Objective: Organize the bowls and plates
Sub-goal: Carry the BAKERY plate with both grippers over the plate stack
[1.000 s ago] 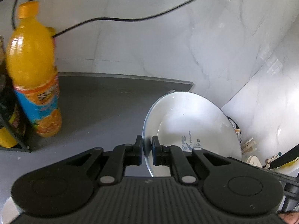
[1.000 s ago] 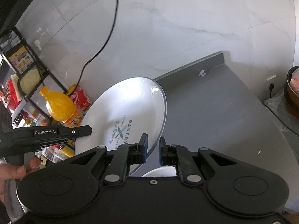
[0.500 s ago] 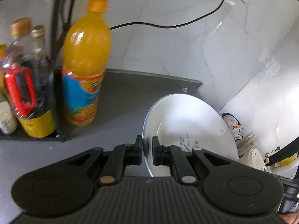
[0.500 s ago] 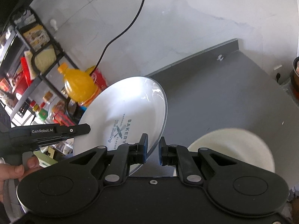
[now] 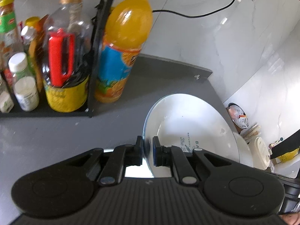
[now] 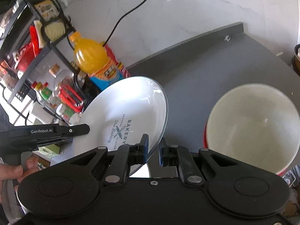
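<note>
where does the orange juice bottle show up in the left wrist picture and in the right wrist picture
Left wrist view: the orange juice bottle stands upper centre, on the grey counter just right of the black rack's post.
Right wrist view: it is upper left, behind the raised white plate's rim.
Shared landmark: the white plate printed with BAKERY, its rim between both pairs of tongs.

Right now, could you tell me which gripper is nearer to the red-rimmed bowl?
Right. The right gripper is beside the red-rimmed bowl; the left gripper holds the plate's far edge.
</note>
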Tool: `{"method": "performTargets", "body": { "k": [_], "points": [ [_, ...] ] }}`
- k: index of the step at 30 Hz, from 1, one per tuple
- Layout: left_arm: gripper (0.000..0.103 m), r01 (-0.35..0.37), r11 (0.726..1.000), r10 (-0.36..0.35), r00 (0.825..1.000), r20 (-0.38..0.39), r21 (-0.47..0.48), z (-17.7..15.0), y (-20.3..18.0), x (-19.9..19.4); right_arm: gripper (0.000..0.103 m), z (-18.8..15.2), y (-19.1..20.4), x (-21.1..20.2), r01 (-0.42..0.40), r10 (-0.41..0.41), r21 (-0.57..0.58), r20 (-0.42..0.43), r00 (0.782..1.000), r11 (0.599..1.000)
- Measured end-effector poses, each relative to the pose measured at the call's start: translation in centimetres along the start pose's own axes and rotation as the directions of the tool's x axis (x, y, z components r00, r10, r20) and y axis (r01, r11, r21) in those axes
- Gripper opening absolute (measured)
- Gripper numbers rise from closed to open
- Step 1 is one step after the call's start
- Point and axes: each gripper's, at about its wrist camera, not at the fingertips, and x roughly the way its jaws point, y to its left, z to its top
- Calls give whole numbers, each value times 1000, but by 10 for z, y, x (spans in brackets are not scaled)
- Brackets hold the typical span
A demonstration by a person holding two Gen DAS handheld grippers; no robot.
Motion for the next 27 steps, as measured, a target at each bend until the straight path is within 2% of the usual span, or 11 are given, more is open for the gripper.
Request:
{"method": "performTargets", "body": {
  "k": [13, 20, 27],
  "points": [
    [8, -35, 998, 31, 997, -74, -57, -35, 53, -3, 11, -42, 26, 27, 7, -9, -22, -99, 995, 1000],
    [8, -79, 995, 72, 990, -125, -55, -37, 63, 3, 11, -63, 35, 41, 10, -15, -33, -152, 988, 999],
    [8, -117, 992, 107, 982, -158, -54, -45, 72, 6, 12, -69, 42, 50, 8, -17, -49, -180, 983, 999]
  ]
}}
